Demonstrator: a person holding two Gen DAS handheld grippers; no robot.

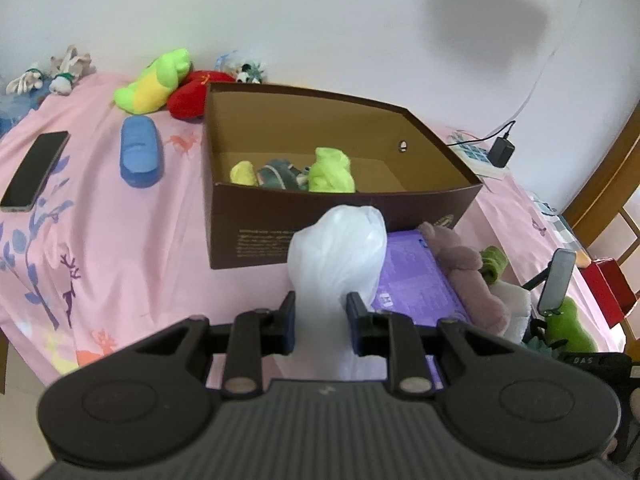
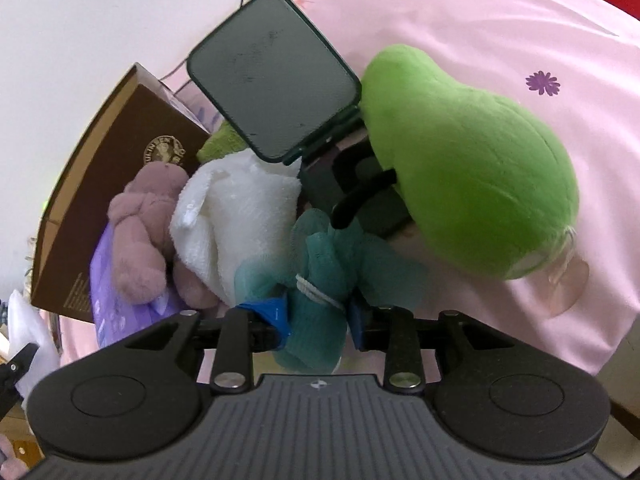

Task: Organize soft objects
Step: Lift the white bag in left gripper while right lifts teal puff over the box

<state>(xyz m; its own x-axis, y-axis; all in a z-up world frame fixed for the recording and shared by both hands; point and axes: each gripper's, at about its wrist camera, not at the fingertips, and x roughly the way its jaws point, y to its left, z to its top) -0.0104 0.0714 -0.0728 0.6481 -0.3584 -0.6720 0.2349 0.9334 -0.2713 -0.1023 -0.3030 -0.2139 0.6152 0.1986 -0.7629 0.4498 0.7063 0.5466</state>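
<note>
My left gripper (image 1: 321,322) is shut on a white plastic bag (image 1: 338,256), held just in front of the near wall of the brown cardboard box (image 1: 304,208). Inside the box lie a lime plush (image 1: 331,170), a yellow piece (image 1: 243,173) and a dark striped item (image 1: 280,174). My right gripper (image 2: 318,320) is shut on a teal mesh bath pouf (image 2: 320,276) over the pink bedsheet. Beside it lie a white towel (image 2: 236,220), a mauve plush (image 2: 140,224) and a green pear-shaped plush (image 2: 472,168).
A phone on a stand (image 2: 272,76) rises just beyond the pouf. A purple pack (image 1: 416,280) lies by the box. A green-yellow plush (image 1: 154,84), red plush (image 1: 190,96), blue slipper (image 1: 140,152) and phone (image 1: 34,170) lie left of the box. A charger (image 1: 500,150) sits by the wall.
</note>
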